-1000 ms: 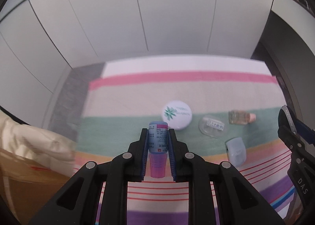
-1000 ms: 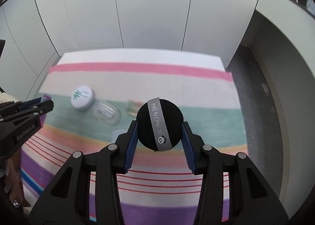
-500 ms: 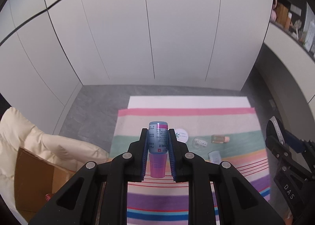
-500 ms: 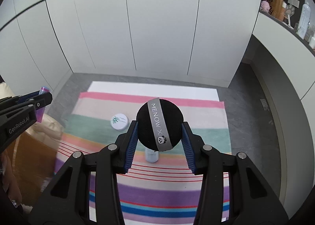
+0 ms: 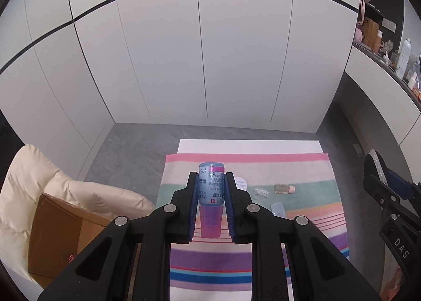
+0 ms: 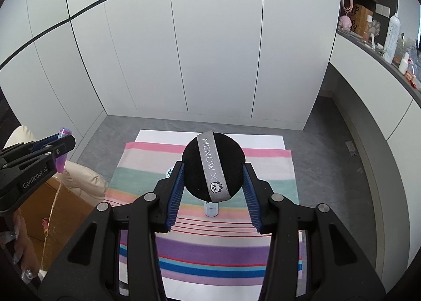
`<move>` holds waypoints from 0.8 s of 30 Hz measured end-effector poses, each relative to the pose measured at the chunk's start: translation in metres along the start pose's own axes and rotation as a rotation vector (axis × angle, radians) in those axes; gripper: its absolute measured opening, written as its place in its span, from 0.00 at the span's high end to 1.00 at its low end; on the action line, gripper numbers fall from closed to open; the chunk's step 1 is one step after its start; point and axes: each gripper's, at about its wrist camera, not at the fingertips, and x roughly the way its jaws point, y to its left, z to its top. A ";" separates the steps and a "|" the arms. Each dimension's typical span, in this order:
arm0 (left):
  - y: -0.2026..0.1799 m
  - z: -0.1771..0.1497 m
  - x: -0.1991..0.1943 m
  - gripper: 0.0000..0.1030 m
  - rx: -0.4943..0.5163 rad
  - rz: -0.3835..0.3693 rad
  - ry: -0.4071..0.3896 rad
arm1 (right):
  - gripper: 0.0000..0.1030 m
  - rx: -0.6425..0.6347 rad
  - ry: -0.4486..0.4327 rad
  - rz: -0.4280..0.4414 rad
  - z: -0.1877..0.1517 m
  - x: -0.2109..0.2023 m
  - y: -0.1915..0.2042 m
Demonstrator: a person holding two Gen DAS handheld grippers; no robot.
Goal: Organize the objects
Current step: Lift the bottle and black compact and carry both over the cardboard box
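My left gripper (image 5: 211, 193) is shut on a small blue bottle with a pink cap (image 5: 210, 187), held high above the striped cloth (image 5: 302, 169). My right gripper (image 6: 213, 180) is shut on a round black powder puff with a grey ribbon (image 6: 213, 166), also high over the cloth (image 6: 273, 166). On the cloth lie a white round jar (image 5: 241, 182), a clear case (image 5: 261, 192), a small amber bottle (image 5: 283, 188) and a pale blue container (image 5: 277, 209). The left gripper (image 6: 52, 148) shows at the left edge of the right wrist view. The right gripper (image 5: 379, 177) shows at the right edge of the left wrist view.
An open cardboard box (image 5: 58, 232) stands on the floor left of the cloth, with a cream cushion (image 5: 31, 174) around it. White cabinet doors (image 5: 210, 64) rise behind. A counter with bottles (image 6: 392, 38) runs along the right. A person's hand (image 6: 21, 253) shows at lower left.
Both grippers have risen well above the cloth with their objects still gripped. The cloth and its items now look smaller and farther, and the box and cushion have come into view.
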 end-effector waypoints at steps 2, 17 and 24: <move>-0.001 -0.002 -0.001 0.81 -0.004 -0.006 0.004 | 0.56 0.006 0.000 0.006 -0.001 -0.002 -0.001; 0.013 -0.067 -0.039 0.81 -0.008 -0.044 0.036 | 0.56 0.070 0.045 -0.052 -0.066 -0.037 -0.013; 0.032 -0.105 -0.059 0.81 -0.037 -0.043 0.052 | 0.56 0.081 0.092 -0.087 -0.120 -0.056 -0.016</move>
